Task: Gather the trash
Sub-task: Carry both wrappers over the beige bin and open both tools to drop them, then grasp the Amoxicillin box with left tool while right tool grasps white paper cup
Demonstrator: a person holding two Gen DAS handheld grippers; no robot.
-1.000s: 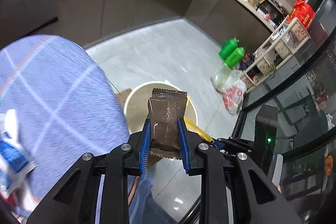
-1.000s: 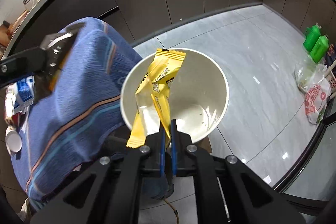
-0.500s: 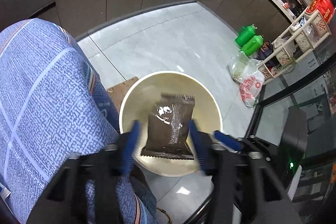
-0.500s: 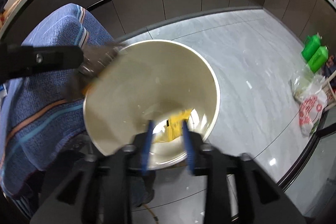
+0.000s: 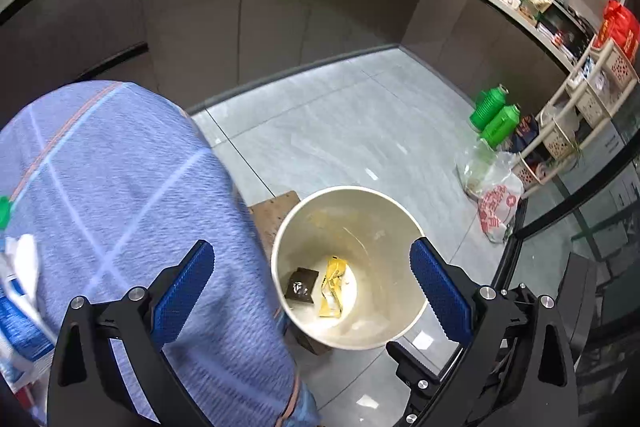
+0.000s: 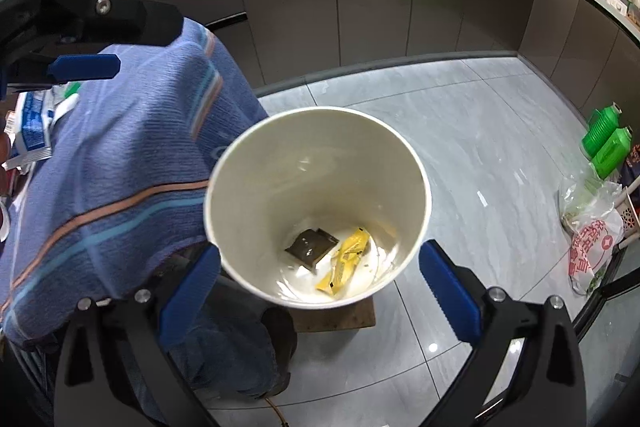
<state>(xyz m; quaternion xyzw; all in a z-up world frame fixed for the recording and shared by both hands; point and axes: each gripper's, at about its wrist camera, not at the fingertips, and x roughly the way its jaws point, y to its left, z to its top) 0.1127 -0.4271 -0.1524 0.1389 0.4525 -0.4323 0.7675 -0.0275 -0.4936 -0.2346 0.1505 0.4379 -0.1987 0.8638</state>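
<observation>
A white round bin [image 5: 347,191] stands on the floor below both grippers. At its bottom lie a brown wrapper [image 5: 302,285] and a yellow wrapper [image 5: 332,287] side by side. My left gripper [image 5: 311,247] hangs over the bin, its jaws opening wide with nothing between them. In the right wrist view the same bin [image 6: 320,111] holds the brown wrapper [image 6: 312,245] and the yellow wrapper [image 6: 346,261]. My right gripper [image 6: 319,250] is above the rim, its jaws opening too and holding nothing. The left gripper's fingers [image 6: 84,67] show at the upper left.
A blue striped cloth [image 5: 120,187] covers a table left of the bin, with white-and-blue packets [image 5: 20,287] at its edge. A wooden board [image 5: 272,215] lies under the bin. Green bottles [image 5: 494,115], a plastic bag [image 5: 496,203] and a basket rack [image 5: 580,107] stand to the right.
The left gripper let go of the brown wrapper and the right gripper the yellow one. Both wrappers dropped to the bottom of the bin, and both sets of jaws spread wide.
</observation>
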